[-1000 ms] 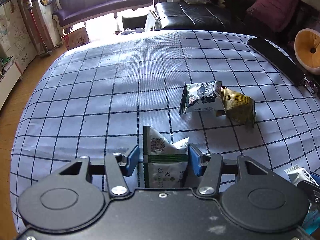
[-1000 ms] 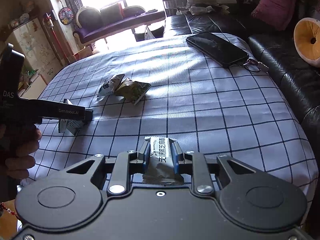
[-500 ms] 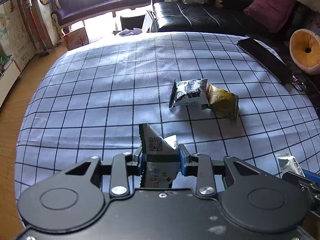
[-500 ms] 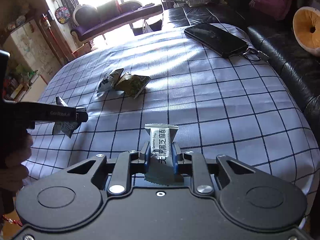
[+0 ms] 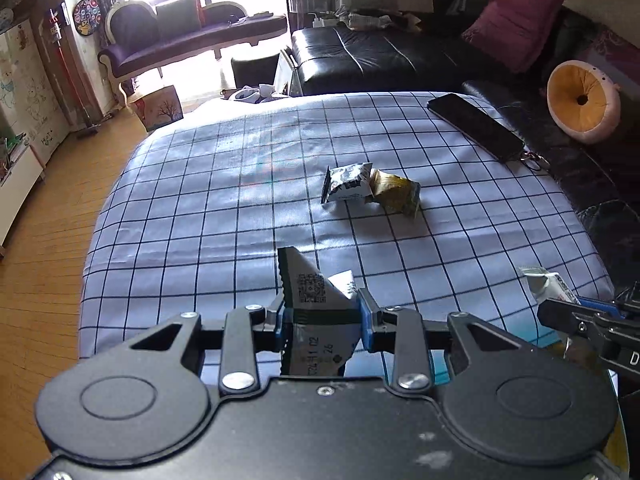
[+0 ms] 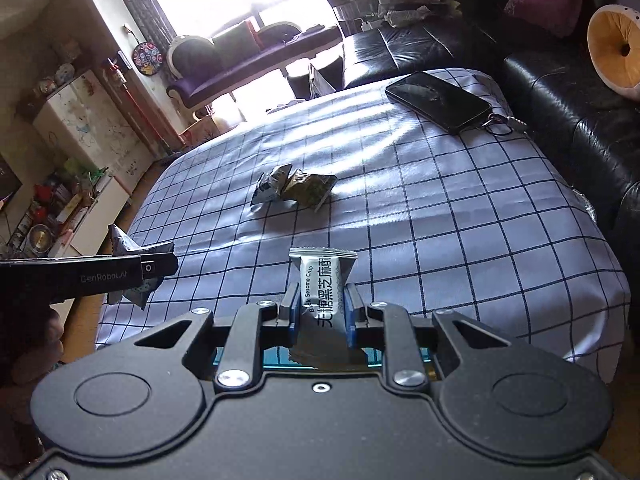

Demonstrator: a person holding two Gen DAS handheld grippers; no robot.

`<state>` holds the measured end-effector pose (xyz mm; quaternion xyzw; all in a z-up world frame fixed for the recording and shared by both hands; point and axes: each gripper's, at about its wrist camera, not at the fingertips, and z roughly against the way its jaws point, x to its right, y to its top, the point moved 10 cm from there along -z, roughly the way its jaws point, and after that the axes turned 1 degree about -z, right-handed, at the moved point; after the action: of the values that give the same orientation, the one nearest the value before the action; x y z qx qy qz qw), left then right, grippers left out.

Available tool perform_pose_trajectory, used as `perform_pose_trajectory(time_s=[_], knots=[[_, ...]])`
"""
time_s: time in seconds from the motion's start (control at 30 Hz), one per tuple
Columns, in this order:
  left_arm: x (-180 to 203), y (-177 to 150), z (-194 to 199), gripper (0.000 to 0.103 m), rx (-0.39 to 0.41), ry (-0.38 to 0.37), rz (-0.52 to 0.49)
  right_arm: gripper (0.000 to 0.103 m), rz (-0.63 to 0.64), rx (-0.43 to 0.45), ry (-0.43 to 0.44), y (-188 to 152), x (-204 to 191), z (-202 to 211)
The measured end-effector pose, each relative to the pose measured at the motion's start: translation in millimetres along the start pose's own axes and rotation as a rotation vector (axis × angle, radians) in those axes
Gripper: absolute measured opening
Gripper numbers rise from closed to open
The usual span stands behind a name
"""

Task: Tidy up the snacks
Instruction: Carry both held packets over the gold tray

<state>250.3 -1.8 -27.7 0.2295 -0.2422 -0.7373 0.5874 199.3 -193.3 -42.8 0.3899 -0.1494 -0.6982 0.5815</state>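
My left gripper (image 5: 322, 314) is shut on a silver snack packet with a green stripe and QR code (image 5: 310, 292), held above the near edge of the checked tablecloth (image 5: 208, 208). My right gripper (image 6: 322, 314) is shut on a grey black sesame crisp packet (image 6: 324, 280), also lifted over the near edge. The left gripper and its packet (image 6: 132, 256) show at the left of the right wrist view; the right gripper's packet (image 5: 546, 282) shows at the right of the left wrist view. A silver-black packet (image 5: 347, 182) and an olive-gold packet (image 5: 398, 192) lie touching mid-table.
A black phone (image 5: 474, 126) with a key ring lies at the table's far right corner. A black leather sofa (image 5: 384, 60) with a pink cushion and a round yellow cushion (image 5: 582, 100) stands beyond and to the right. Wooden floor lies left. A teal surface (image 6: 276, 358) shows under the right gripper.
Both grippers have risen and pulled back from the table with their packets. The left gripper closed tight on its packet. The two packets mid-table have not moved.
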Motion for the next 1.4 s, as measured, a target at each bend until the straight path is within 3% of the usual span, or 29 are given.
perform_pose_trajectory(time_s=[0.27, 0.43, 0.77, 0.97, 1.4], knots=[[4.4, -43.1, 34.0, 0.033, -0.015, -0.010, 0.008, 0.030, 0.051, 0.035, -0.005, -14.7, -6.9, 35.7], [7.7, -67.1, 46.4, 0.033, -0.020, 0.022, 0.000, 0.030, 0.067, 0.026, -0.001, -30.5, -13.0, 47.3], [13.2, -116.9, 47.8, 0.033, -0.118, -0.002, 0.059, 0.030, 0.027, -0.030, 0.016, -65.2, -16.1, 52.1], [6.0, -128.9, 47.1, 0.033, -0.136, 0.052, 0.065, 0.031, 0.042, -0.060, -0.028, -80.4, -9.7, 46.7], [11.2, -127.1, 50.4, 0.039, -0.128, 0.037, 0.063, 0.031, 0.053, -0.080, -0.007, -88.3, -11.7, 48.2]])
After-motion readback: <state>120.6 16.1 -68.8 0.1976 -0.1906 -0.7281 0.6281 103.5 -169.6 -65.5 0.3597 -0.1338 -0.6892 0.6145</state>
